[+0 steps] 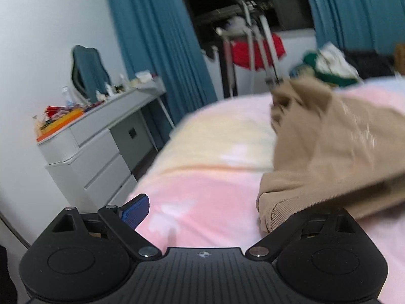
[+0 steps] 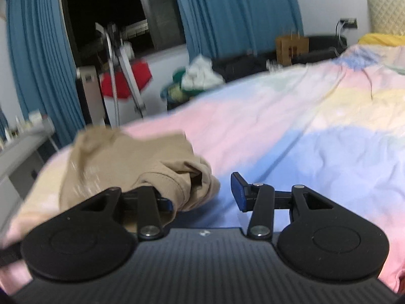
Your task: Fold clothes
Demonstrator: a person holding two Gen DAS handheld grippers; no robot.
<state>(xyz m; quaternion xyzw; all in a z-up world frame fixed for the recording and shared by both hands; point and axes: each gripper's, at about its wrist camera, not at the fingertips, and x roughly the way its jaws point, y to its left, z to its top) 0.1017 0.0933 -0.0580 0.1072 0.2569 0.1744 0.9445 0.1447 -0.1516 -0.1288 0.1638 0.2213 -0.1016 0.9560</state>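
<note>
Presently, item one: tan sweatshirt (image 1: 329,152), one piece, lying bunched on the pastel bedspread (image 1: 202,182). From the left wrist view it sits at about 3 o'clock; from the right wrist view, at about 9 o'clock. A ribbed hem or cuff faces each camera.

Item two: left gripper (image 1: 202,217), one. Jaws stand wide apart. One blue pad (image 1: 135,211) shows at 8 o'clock; the other finger is hidden under the ribbed edge of the garment, so cloth lies over it but is not pinched.

Item three: right gripper (image 2: 202,192), one. Jaws apart likewise. The blue pad (image 2: 239,191) at 5 o'clock is bare; the opposite finger is buried in a fold of the tan cloth.

Handling note, as judgement: the step looks like taking hold of the hem at two corners. Each open jaw should slide further so that the ribbed edge sits between both pads, then close squarely on one layer of edge, not a wad. Lift both ends level and pull the cloth taut before laying the fold; the fabric looks soft and will likely sag.

Other stock, counted: teal curtains (image 2: 222,12), two panels seen; white drawer unit (image 1: 91,152), one; heap of mixed laundry (image 2: 200,78), one, beyond the bed at 12 o'clock; cardboard box (image 2: 291,46), one.
</note>
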